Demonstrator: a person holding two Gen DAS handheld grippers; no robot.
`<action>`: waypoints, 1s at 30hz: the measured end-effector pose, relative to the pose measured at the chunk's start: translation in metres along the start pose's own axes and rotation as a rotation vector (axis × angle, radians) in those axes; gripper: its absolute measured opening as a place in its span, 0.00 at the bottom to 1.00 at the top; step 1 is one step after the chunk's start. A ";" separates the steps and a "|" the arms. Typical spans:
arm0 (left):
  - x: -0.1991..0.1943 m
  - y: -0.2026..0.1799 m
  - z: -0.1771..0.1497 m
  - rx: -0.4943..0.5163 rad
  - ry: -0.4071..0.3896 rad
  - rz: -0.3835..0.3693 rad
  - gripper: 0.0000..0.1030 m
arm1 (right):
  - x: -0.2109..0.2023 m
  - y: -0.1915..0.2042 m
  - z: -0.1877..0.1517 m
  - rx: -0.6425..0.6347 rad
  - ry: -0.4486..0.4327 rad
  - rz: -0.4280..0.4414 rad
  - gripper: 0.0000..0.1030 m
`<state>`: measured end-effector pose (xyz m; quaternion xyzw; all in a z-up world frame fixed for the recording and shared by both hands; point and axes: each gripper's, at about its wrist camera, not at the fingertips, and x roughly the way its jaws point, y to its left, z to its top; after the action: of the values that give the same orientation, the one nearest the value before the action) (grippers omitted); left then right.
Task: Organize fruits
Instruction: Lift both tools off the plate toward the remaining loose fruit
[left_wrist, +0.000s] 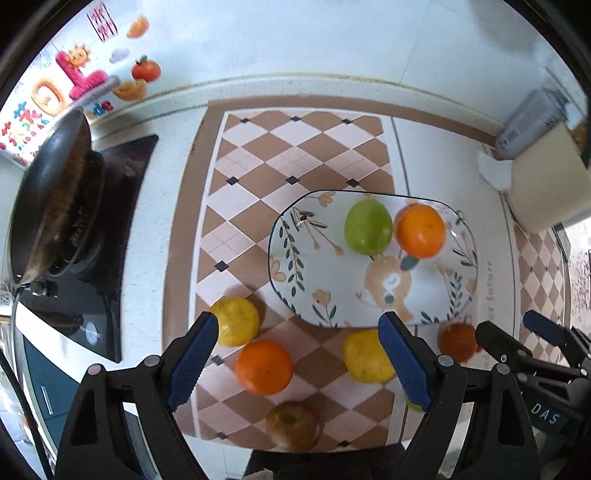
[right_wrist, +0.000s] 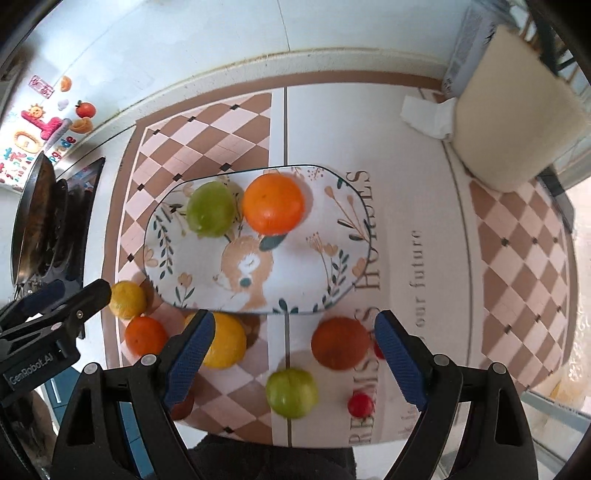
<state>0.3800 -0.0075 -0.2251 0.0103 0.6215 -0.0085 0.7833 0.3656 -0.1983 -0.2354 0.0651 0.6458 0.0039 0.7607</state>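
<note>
A flowered plate (left_wrist: 303, 273) (right_wrist: 317, 258) holds a green fruit (left_wrist: 368, 226) (right_wrist: 210, 209) and an orange (left_wrist: 420, 230) (right_wrist: 274, 204). In front of it on the checked mat lie two yellow fruits (left_wrist: 236, 320) (left_wrist: 364, 356), an orange (left_wrist: 263, 367), a brown apple (left_wrist: 293, 424), a dark orange fruit (right_wrist: 340, 343), a green fruit (right_wrist: 291, 392) and a small red fruit (right_wrist: 360, 404). My left gripper (left_wrist: 297, 356) is open and empty above the loose fruits. My right gripper (right_wrist: 293, 354) is open and empty above them too.
A black pan (left_wrist: 51, 192) sits on a stove at the left. A beige box (right_wrist: 513, 122) with white paper (right_wrist: 428, 114) beside it stands at the back right. The counter's front edge is just below the fruits.
</note>
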 end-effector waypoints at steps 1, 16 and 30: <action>-0.007 0.000 -0.004 0.006 -0.012 0.000 0.86 | -0.005 0.001 -0.003 0.002 -0.006 -0.001 0.88; -0.088 0.004 -0.049 0.077 -0.145 -0.016 0.86 | -0.096 0.014 -0.056 0.009 -0.152 0.024 0.88; -0.066 0.028 -0.063 0.022 -0.079 -0.026 0.90 | -0.084 0.009 -0.076 0.067 -0.116 0.113 0.88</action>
<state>0.3045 0.0218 -0.1752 0.0104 0.5901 -0.0259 0.8069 0.2780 -0.1899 -0.1640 0.1269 0.5955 0.0217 0.7930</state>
